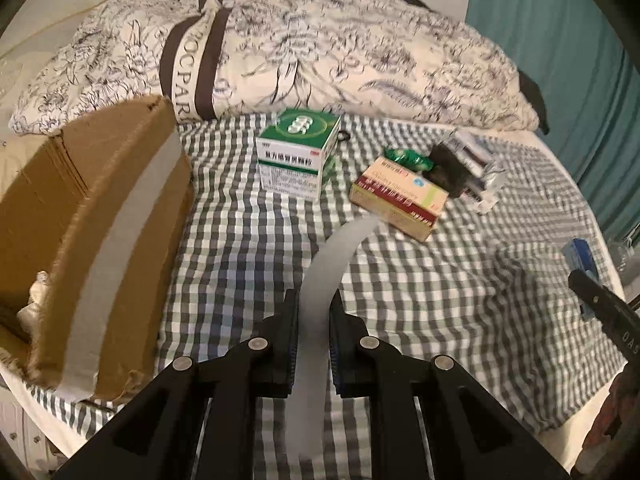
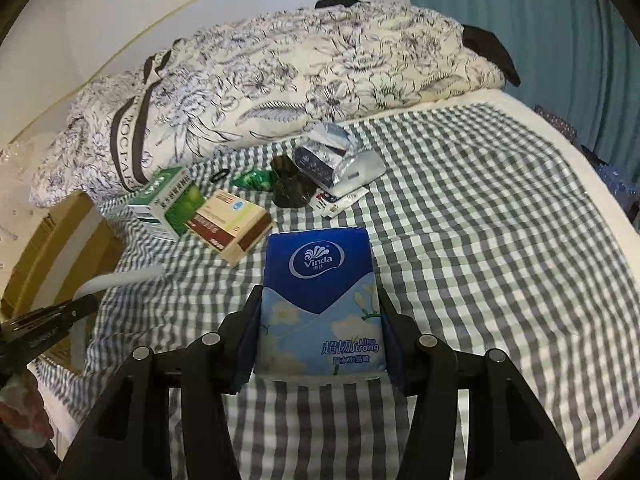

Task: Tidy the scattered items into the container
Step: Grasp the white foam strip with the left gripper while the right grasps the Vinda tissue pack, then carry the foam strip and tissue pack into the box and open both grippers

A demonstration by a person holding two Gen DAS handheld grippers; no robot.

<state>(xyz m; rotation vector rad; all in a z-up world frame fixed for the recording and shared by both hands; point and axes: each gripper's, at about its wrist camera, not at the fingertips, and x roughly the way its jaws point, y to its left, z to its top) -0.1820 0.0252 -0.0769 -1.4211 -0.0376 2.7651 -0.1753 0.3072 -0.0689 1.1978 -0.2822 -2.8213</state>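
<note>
Left tongs (image 1: pixel 314 316) clamped on a pale strip (image 1: pixel 340 256); right tongs (image 2: pixel 318 312) clamped on a blue tissue pack (image 2: pixel 320 300). Both were held above the bed (image 2: pixel 480 240), neither yet in the cardboard box (image 1: pixel 100 220). Left to tidy: green carton (image 1: pixel 298 152), red-and-cream carton (image 1: pixel 400 200), foil packets (image 2: pixel 340 160), small dark items (image 2: pixel 288 188). Judged early to midway.

- Left claw (image 1: pixel 313 304) clamps a pale, blurred strip (image 1: pixel 340 248) between its jaws, above the checked bed sheet (image 1: pixel 248 240).
- Cardboard box (image 1: pixel 92 216) at left, grey tape across its flap.
- Green-and-white carton (image 1: pixel 298 152) stands mid-bed; red-and-cream carton (image 1: pixel 398 198) to its right, just beside green packet (image 1: pixel 408 158) and a dark item (image 1: pixel 450 172).
- Floral quilt (image 1: pixel 320 52) behind.
- Right claw (image 1: pixel 600 304) at the right edge, blue pack (image 1: pixel 582 256) in it.
</note>
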